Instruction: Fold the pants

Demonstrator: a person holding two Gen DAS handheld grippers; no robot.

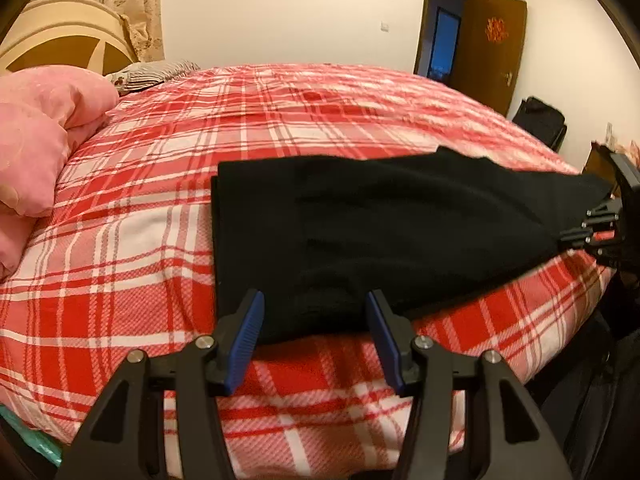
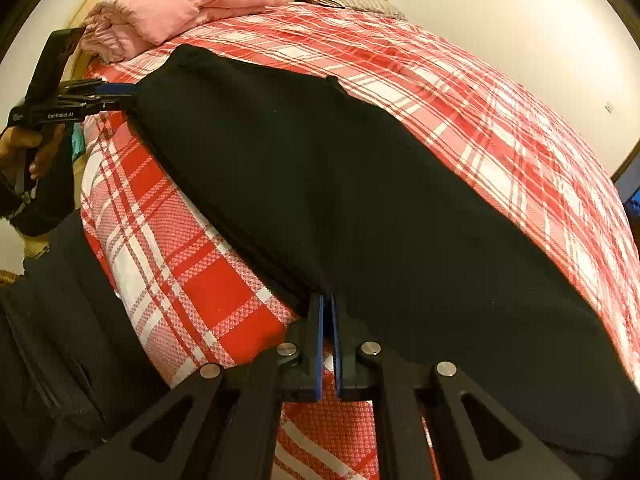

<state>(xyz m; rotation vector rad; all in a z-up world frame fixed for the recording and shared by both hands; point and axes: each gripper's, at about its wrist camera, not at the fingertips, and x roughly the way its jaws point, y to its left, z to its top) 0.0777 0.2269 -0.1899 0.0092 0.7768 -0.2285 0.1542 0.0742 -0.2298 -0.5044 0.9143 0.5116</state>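
Black pants (image 1: pixel 400 220) lie lengthwise on the red plaid bed (image 1: pixel 160 184), folded into a long band. In the left wrist view my left gripper (image 1: pixel 316 320) is open, its blue pads (image 1: pixel 250 320) standing on either side of the near corner of the pants' wide end without pinching it. My right gripper (image 1: pixel 568 236) shows at the far right, clamped on the narrow end. The right wrist view has the right gripper (image 2: pixel 328 312) shut on the near edge of the pants (image 2: pixel 320 180), which is slightly lifted. The left gripper (image 2: pixel 120 94) is at the far end, held by a hand (image 2: pixel 24 148).
A pink quilt (image 1: pixel 36 140) is bunched by the headboard with a striped pillow (image 1: pixel 156 72) behind it. An open brown door (image 1: pixel 496 48) and a dark bag (image 1: pixel 540 120) stand past the bed's far side. The person's dark clothing (image 2: pixel 60 320) lines the bed edge.
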